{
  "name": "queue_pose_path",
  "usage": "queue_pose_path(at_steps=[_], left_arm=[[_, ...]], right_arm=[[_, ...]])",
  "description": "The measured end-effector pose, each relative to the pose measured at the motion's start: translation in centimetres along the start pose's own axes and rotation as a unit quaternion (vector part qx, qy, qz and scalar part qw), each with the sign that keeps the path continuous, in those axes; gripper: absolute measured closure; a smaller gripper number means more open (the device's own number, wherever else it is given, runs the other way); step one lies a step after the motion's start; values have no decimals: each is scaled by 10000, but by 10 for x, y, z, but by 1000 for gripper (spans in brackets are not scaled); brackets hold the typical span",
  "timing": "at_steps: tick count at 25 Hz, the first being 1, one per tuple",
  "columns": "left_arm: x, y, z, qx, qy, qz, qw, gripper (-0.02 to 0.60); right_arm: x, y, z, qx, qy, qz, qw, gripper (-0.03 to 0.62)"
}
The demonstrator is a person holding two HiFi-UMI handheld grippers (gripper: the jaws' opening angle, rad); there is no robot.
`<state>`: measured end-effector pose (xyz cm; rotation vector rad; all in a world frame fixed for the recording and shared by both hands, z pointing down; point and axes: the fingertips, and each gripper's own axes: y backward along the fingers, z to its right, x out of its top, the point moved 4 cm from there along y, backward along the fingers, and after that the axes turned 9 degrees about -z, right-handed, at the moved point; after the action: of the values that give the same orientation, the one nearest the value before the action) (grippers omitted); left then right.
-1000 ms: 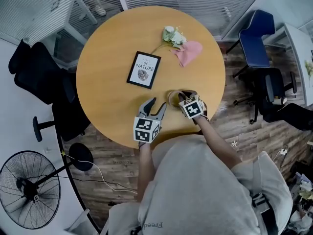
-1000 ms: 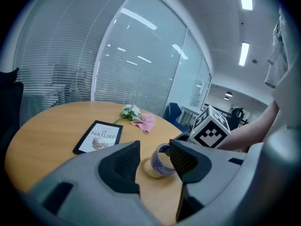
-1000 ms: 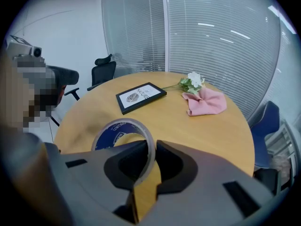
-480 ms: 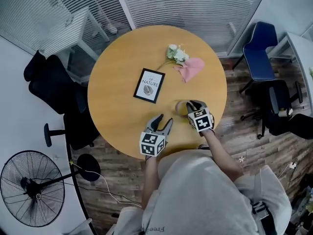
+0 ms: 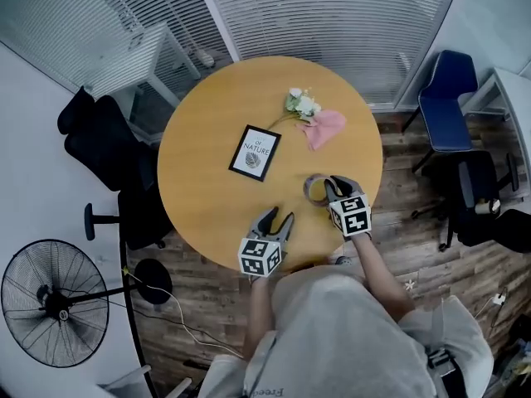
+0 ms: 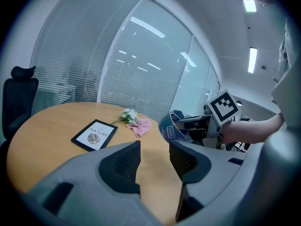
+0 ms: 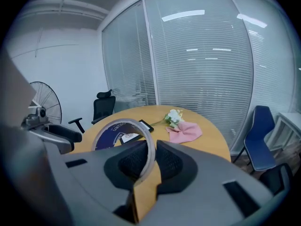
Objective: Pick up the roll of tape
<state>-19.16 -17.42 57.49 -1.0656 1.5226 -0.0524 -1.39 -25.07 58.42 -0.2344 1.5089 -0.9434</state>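
Lifted clear of the table (image 5: 192,177) since a second ago, up with the right gripper (image 5: 330,187): the roll of tape (image 7: 109,134). Clamped across the ring's wall, one pad inside and one outside, probably to keep the hoop steady. Held in the air right of the framed print (image 5: 255,152), nearer the person. Left gripper (image 5: 278,220) parted and empty below the print, likely just waiting. Counted: one roll, one print, one flower sprig (image 5: 300,103), one pink cloth (image 5: 326,128), two grippers.
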Motion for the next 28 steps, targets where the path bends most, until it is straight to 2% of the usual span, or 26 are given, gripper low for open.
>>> queue_pose_path(at_steps=[8, 10, 15, 23, 28], left_arm=[[-7, 2, 34, 266, 199, 66, 9994, 395], [-10, 0, 40, 365, 258, 23, 9990, 420], [-15, -2, 58, 460, 299, -24, 9985, 432], [-8, 1, 73, 581, 456, 287, 9969, 561], [-8, 1, 82, 575, 485, 440, 9962, 572]], right_arm=[[3, 37, 13, 296, -102, 341, 9989, 543], [0, 43, 18, 348, -123, 365, 9987, 543], [-19, 54, 33, 409, -286, 301, 9983, 542], [-19, 73, 42, 535, -348, 485, 9968, 542], [-24, 82, 44, 558, -282, 552, 9965, 542]])
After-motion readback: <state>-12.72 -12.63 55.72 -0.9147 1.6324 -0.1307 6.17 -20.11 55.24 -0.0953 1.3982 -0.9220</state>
